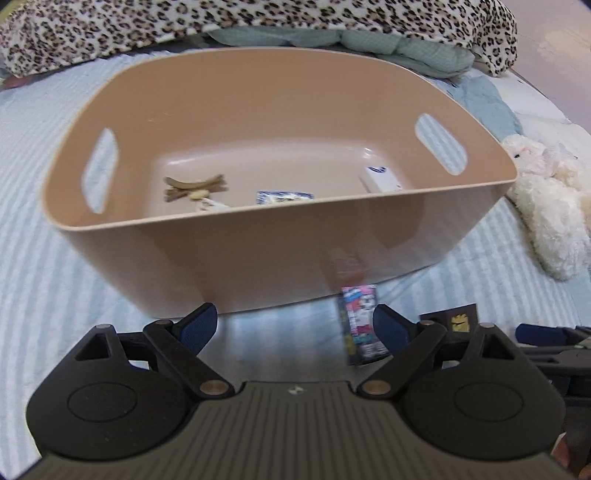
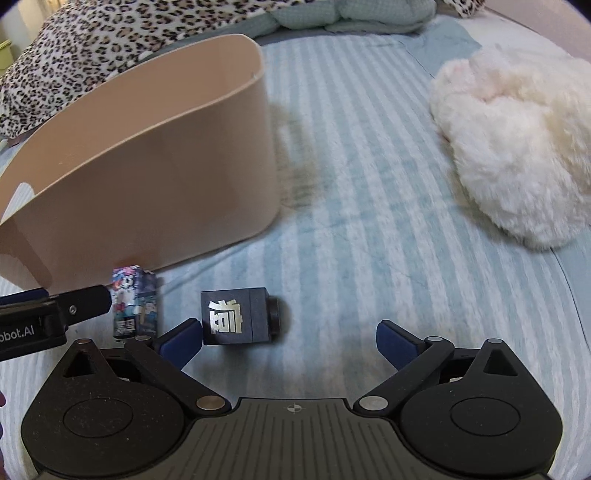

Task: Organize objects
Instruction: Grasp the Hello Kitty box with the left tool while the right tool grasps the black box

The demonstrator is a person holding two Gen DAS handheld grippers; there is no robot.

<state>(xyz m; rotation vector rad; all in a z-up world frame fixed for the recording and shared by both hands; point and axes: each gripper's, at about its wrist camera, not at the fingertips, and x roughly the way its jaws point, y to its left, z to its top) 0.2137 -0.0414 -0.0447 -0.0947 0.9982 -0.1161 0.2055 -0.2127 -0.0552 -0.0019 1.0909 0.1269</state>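
A tan plastic basket (image 1: 258,254) stands on the striped bed; it also shows in the right wrist view (image 2: 155,177). Inside lie a brown hair clip (image 1: 194,184), a blue-white packet (image 1: 282,196) and a white item (image 1: 382,177). A small colourful box (image 1: 360,323) stands before the basket, just inside my left gripper's right finger; it also shows in the right wrist view (image 2: 135,306). A dark cube box with a gold character (image 2: 236,315) lies just ahead of my right gripper's left finger; it shows in the left wrist view (image 1: 452,317). My left gripper (image 1: 295,325) and right gripper (image 2: 290,341) are open and empty.
A white plush toy (image 2: 517,147) lies on the bed to the right, also in the left wrist view (image 1: 546,206). A leopard-print blanket (image 1: 221,22) and a green quilt (image 1: 369,40) are bunched behind the basket. The left gripper's finger (image 2: 85,301) reaches in at the left.
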